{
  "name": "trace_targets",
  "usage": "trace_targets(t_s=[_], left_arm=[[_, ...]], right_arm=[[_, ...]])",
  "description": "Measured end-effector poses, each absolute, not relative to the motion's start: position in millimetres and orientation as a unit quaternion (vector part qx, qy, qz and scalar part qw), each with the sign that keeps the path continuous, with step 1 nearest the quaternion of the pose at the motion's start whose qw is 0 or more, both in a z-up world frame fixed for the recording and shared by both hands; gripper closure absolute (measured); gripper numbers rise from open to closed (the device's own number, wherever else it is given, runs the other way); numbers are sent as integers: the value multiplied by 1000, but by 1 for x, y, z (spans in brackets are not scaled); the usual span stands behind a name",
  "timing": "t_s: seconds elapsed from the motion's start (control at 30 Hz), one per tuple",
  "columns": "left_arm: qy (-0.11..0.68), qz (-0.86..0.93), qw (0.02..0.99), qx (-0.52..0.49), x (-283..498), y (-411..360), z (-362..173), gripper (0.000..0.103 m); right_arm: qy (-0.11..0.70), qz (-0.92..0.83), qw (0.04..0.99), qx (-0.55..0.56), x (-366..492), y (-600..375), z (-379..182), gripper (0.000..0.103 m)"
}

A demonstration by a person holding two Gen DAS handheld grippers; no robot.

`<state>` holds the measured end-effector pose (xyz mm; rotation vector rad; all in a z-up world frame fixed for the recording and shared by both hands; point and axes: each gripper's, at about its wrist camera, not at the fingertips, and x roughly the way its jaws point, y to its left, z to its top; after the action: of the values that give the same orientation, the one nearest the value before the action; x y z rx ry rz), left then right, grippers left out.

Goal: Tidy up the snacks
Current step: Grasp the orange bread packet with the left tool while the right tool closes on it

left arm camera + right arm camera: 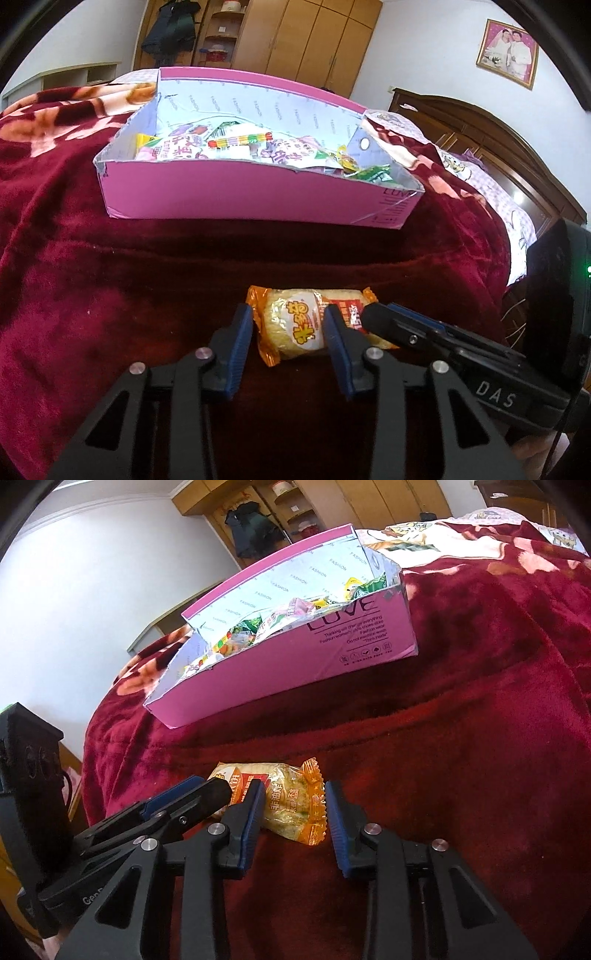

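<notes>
Snack packet [306, 325], orange-ended clear plastic over a pale yellow cake, lies on the dark red plush blanket [92, 295]. Left gripper [290, 325] straddles its middle, jaws open, pads beside the wrapper. Right gripper [294, 808] brackets its crimped end, open too. Beyond sits the pink cardboard box [258, 195] of snacks.

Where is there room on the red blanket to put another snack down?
Bare red blanket lies between the pink box and the orange snack packet, and left of the packet. It is crowded inside the box, heaped with wrappers, and around the packet, where the left gripper and right gripper both straddle it.
</notes>
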<state>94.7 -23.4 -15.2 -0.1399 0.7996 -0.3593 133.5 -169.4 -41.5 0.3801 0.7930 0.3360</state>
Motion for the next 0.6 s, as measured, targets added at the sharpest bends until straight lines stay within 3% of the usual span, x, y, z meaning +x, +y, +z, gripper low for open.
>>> trace_targets(t_s=[0.1, 0.17, 0.23, 0.53, 0.6], left_arm=[[392, -171, 901, -71, 93, -20, -15, 60], [394, -152, 904, -70, 92, -18, -18, 46], [399, -147, 901, -83, 94, -16, -22, 44], [400, -177, 893, -108, 95, -16, -23, 61], [400, -178, 892, -109, 94, -17, -22, 61]], right_arm=[[385, 156, 892, 180, 133, -168, -40, 68], [385, 155, 892, 182, 133, -167, -41, 68], [387, 159, 888, 191, 136, -169, -44, 67], [384, 166, 885, 205, 139, -172, -48, 67], [383, 168, 885, 206, 138, -173, -47, 66]])
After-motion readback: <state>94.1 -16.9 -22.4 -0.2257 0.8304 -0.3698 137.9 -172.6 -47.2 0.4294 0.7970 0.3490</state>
